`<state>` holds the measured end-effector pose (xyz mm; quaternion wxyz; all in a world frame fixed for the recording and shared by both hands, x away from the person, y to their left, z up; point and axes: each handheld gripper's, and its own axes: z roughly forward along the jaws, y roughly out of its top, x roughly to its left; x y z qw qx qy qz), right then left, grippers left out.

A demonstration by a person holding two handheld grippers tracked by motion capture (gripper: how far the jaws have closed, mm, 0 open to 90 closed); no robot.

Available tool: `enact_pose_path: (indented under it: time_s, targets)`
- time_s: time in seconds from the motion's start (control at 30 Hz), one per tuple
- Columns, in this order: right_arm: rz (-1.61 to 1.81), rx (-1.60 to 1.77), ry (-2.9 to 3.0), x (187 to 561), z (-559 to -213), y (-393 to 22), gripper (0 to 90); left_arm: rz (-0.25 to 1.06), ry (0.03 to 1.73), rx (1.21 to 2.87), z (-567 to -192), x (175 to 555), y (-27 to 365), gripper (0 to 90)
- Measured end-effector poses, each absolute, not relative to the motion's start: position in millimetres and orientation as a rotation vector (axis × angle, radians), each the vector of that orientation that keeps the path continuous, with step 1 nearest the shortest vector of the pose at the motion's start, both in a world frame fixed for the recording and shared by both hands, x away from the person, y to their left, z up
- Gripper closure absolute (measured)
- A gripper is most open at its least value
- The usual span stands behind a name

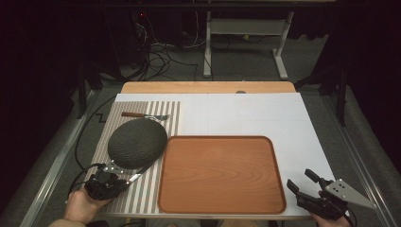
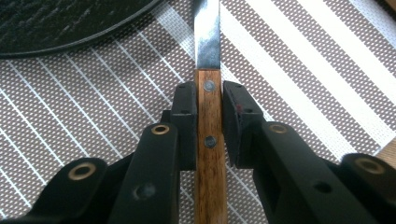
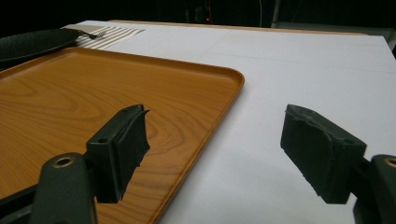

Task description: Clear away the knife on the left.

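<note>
Left gripper view: left gripper clamped on knife handle | right gripper jaws apart, beside tray

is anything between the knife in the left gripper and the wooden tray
Nothing visible. The left gripper holds the knife by its wooden handle on the striped mat, beside the dark plate. The tray lies right alongside, bare.

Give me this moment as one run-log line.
left gripper: shut on knife handle, on striped mat | right gripper: open, empty, by tray | dark plate: on mat
</note>
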<state>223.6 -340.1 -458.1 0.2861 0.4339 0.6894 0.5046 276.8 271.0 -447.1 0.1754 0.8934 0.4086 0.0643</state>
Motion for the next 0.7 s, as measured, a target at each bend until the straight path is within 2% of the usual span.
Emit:
enact_pose_path:
  time_s: [0.7]
  targets:
    - [1.353, 1.18, 1.83, 224.2, -458.6, -341.5, 23.6, 0.189, 1.156, 2.479, -447.2, 264.9, 272.7, 72.8]
